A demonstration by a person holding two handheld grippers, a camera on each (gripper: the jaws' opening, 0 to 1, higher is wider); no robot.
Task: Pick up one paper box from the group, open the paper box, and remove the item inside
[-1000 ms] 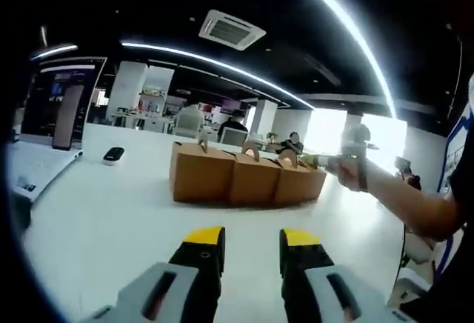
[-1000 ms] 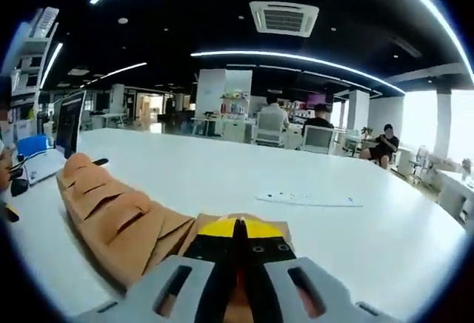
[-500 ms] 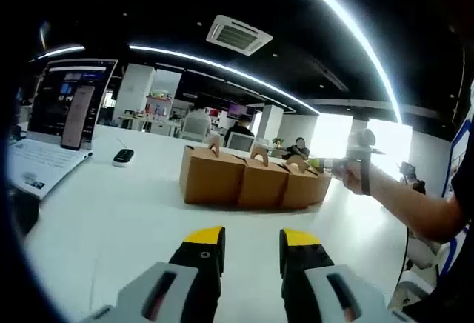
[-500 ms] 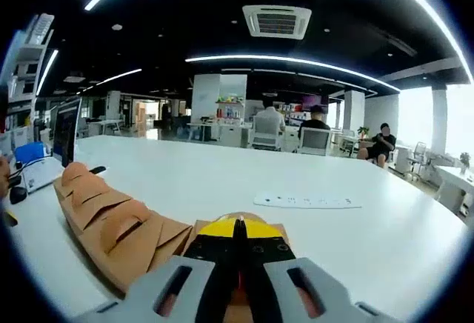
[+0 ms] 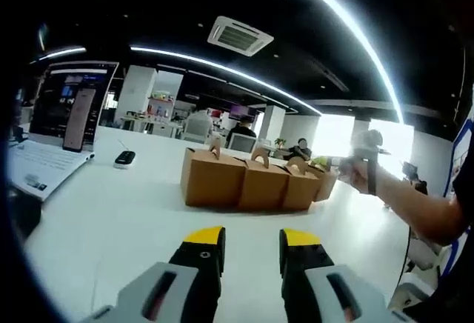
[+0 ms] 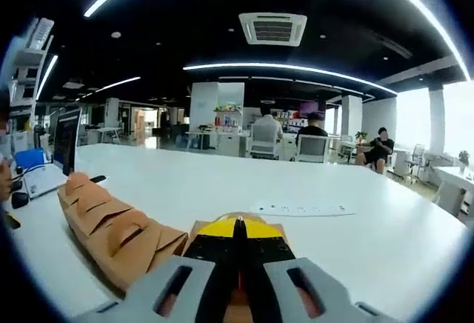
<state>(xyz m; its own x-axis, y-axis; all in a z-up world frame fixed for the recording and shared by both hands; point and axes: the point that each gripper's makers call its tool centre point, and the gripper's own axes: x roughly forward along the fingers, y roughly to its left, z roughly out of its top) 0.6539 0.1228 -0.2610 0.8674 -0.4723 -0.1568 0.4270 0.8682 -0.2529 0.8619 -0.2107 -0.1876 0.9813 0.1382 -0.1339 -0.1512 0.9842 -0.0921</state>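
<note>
Boxes [image 5: 252,182] on white table [image 5: 111,219]; left claw [image 5: 252,243] agape; right claw [image 6: 238,228] pinches box handle [image 6: 238,218].

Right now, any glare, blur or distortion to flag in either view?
Left gripper view: window blown out, washing out the right gripper and last box; ceiling strips bow with fisheye. Right gripper view: window overexposed at the right, boxes sharp, table bright without hard shadows.
</note>
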